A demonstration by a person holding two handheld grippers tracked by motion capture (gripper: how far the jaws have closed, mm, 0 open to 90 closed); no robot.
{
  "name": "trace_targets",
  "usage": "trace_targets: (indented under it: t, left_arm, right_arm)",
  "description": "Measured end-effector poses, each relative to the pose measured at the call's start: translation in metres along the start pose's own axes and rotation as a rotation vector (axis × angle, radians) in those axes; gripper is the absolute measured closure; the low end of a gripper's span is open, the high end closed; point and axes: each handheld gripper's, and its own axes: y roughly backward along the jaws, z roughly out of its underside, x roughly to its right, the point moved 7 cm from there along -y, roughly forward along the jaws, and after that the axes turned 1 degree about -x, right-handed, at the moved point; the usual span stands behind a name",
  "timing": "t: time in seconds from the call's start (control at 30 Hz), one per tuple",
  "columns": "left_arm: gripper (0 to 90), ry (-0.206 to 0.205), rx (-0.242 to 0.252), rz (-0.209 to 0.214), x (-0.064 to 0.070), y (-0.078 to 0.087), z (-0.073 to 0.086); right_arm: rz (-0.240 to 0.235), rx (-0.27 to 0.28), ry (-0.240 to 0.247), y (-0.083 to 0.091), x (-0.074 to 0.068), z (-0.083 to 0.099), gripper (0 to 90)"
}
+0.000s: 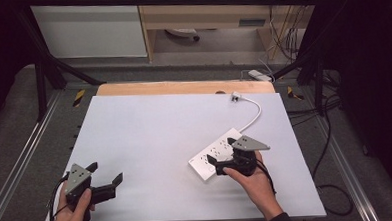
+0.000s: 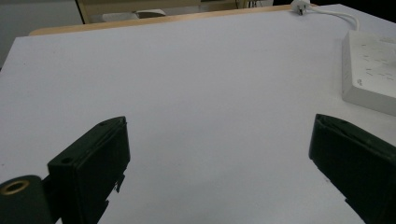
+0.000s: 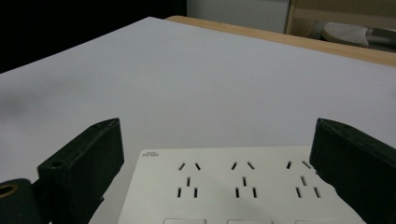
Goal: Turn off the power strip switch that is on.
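Note:
A white power strip (image 1: pixel 209 156) lies flat on the white table top (image 1: pixel 155 137), right of the middle. Its white cable (image 1: pixel 254 117) runs back to a plug (image 1: pixel 236 95) near the far edge. My right gripper (image 1: pixel 222 151) hovers over the strip's near end, open, one jaw on each side of it. In the right gripper view the strip (image 3: pixel 233 184) with its rows of sockets sits between the spread jaws of that gripper (image 3: pixel 217 135). My left gripper (image 1: pixel 105 173) is open at the front left, with nothing in it. The left gripper view has the open gripper (image 2: pixel 219 158) over bare table and the strip (image 2: pixel 371 70) far right.
A wooden strip (image 1: pixel 183 87) borders the table's far edge. Black frame bars (image 1: pixel 42 72) stand at both back corners. Loose cables (image 1: pixel 331 149) hang on the floor to the right. A pale cabinet (image 1: pixel 88 30) stands behind.

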Motion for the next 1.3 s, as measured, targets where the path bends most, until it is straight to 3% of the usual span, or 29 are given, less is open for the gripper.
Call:
trace_targets:
  t: [0.5,0.87,1.3]
  left_arm:
    - [5.1,0.0,-0.001,0.001,0.0,0.0,0.0]
    - [5.1,0.0,-0.001,0.002,0.0,0.0,0.0]
    - [5.1,-0.001,-0.001,0.003,0.001,0.0,0.0]
  right_arm:
    - [0.042,0.087,0.004,0.026,0.01,-0.021,2.5]
    - [0.114,0.154,-0.005,0.057,0.032,-0.035,3.1]
    - [0.179,0.2,0.01,0.094,0.055,-0.037,2.9]
